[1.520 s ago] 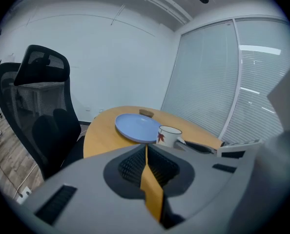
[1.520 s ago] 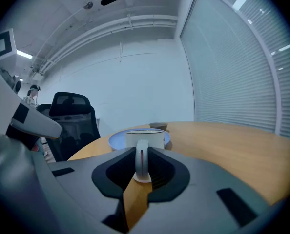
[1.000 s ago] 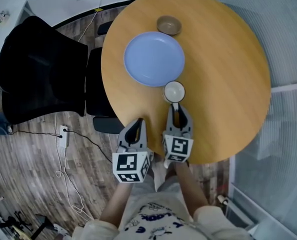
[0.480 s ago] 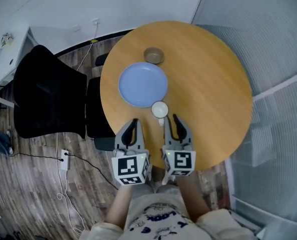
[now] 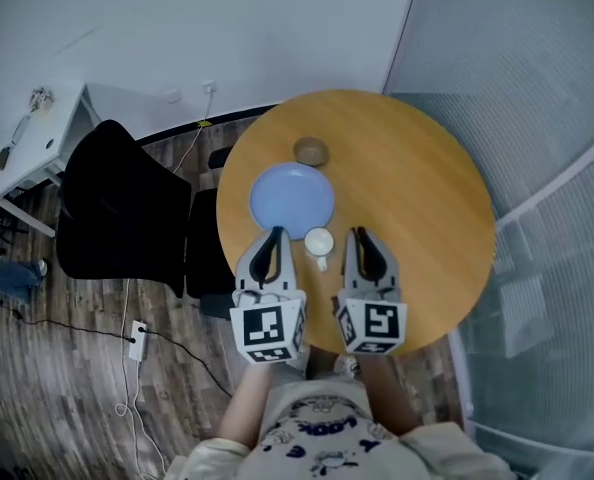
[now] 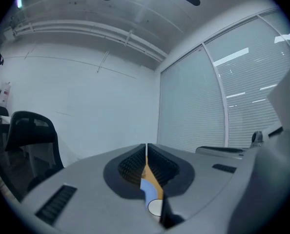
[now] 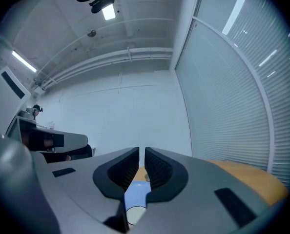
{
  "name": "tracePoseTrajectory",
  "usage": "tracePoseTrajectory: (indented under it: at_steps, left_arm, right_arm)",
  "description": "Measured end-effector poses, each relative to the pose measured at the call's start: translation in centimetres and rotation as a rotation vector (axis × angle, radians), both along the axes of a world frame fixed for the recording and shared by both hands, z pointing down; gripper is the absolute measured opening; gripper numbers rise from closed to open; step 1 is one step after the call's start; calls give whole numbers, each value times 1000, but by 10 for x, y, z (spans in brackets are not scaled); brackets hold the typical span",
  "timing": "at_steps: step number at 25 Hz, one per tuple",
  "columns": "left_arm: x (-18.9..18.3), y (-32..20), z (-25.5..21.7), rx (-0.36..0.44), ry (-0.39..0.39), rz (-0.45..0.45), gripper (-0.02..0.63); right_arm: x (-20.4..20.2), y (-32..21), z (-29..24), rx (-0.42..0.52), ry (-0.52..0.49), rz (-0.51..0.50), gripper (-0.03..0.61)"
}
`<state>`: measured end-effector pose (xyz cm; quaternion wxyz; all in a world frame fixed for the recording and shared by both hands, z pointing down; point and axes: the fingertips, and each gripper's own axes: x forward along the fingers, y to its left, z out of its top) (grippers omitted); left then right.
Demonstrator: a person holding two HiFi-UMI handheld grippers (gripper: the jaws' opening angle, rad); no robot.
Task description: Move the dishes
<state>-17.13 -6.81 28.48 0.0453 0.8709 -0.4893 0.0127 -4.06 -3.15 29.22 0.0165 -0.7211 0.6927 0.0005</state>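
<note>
We hold both tools low over the near edge of the round wooden surface [image 5: 417, 198], side by side and pointing away from us. The left hand-held gripper [image 5: 274, 235] has its jaws closed tip to tip with nothing between them. The right hand-held gripper [image 5: 358, 234] is all but closed, with only a sliver of gap at the tips, and it too is empty.

Three dishes sit on the left half of the surface in a rough near-to-far line. The white cup [image 5: 319, 241] is nearest, the blue plate [image 5: 289, 198] lies just beyond it and a little left, and the small brown bowl [image 5: 311, 151] stands at the plate's far edge.

The cup is what the next move seems to turn on. It stands upright, mouth up, between our two tools and just far of their tips. From the left tool it lies to the right, and from the right tool it lies to the left. Each gripper view shows it low and to the inner side of its own jaws, not in line with them. We judge the right tool slightly nearer, though the difference is small.

The cup's handle appears to point near, towards us, so the line from handle to cup runs near to far, roughly parallel with both tools. Whichever tool takes the cup would need to open first and swing inward.
</note>
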Motion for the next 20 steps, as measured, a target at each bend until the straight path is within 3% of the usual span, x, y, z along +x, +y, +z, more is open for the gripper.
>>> tracePoseTrajectory:
  at_steps: [6,20]
  left_arm:
    - [4,5,-13,42,-12,-10,12]
    - [5,11,-14,38,-14,-16,12]
  right_arm:
    - [12,5,-8,12,-30,15,29]
    - [20,11,-11,12,-28,22,28]
